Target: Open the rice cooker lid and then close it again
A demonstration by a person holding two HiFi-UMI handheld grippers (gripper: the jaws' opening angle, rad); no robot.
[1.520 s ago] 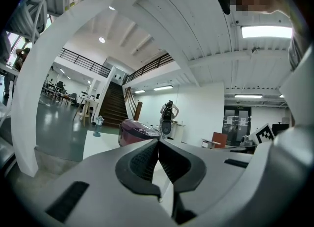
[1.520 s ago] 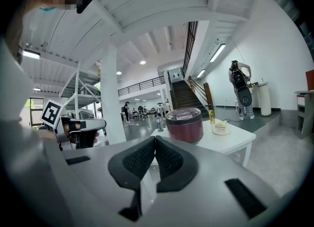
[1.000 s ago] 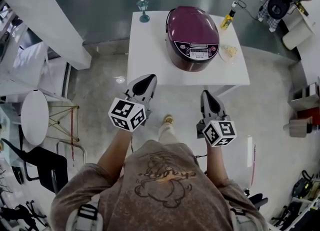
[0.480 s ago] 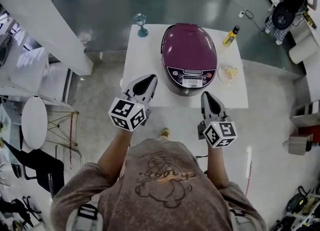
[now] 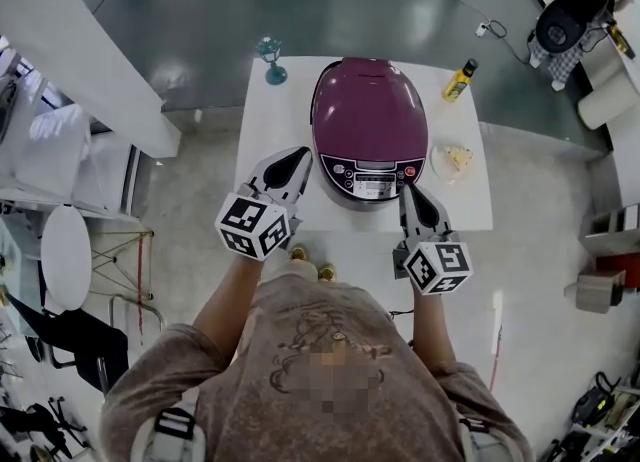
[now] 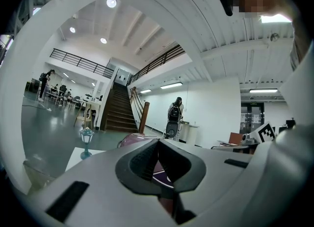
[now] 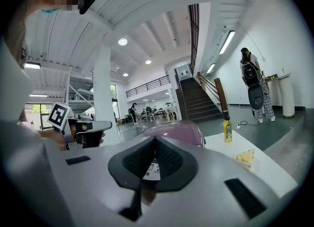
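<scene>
Currently you hold two grippers, one on either side of the single rice cooker (image 5: 368,130). The cooker stands lid down in the middle of the one white table (image 5: 270,150), control panel toward you. Your left gripper (image 5: 297,157) is near the cooker's front left, jaws pressed together on nothing. Your right gripper (image 5: 410,190) is at its front right, jaws likewise together and empty. Three smaller things share the table: one little lantern (image 5: 269,58) at the far left corner, one yellow bottle (image 5: 458,80) at the far right, and one plate of food (image 5: 452,160) just right of the cooker.
</scene>
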